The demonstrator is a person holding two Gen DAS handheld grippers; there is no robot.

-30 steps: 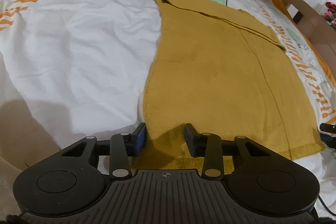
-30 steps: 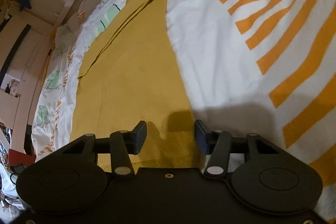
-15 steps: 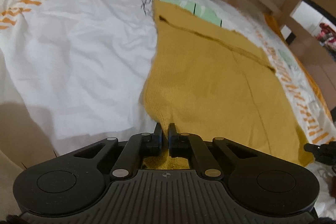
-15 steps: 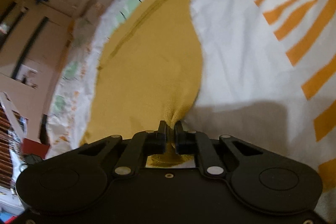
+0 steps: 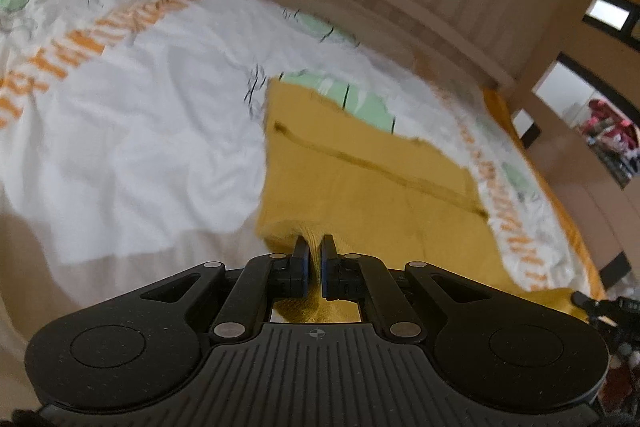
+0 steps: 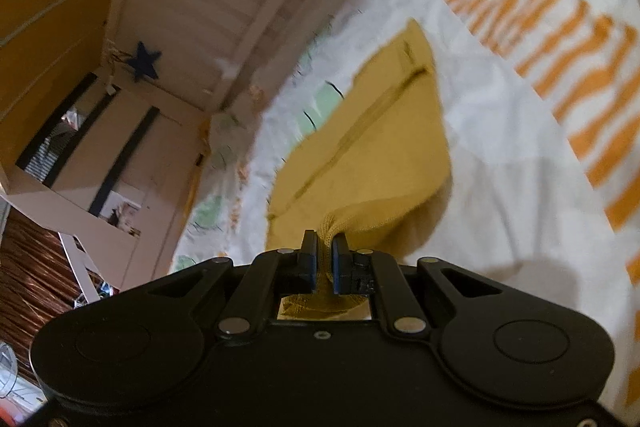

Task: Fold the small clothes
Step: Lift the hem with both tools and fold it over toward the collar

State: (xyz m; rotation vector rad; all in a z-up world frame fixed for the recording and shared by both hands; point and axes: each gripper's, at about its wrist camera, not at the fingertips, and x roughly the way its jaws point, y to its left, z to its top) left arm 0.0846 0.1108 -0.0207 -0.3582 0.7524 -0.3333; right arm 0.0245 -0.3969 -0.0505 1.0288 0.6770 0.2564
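The left hand-held gripper and right hand-held gripper are each clamped on a near corner of the mustard knit garment, spread toward 12 o'clock on the patterned bedsheet.

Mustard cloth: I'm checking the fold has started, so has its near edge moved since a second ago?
Yes. The mustard cloth, then flat, now has its near edge lifted off the bedsheet, pinched by the left gripper and right gripper.
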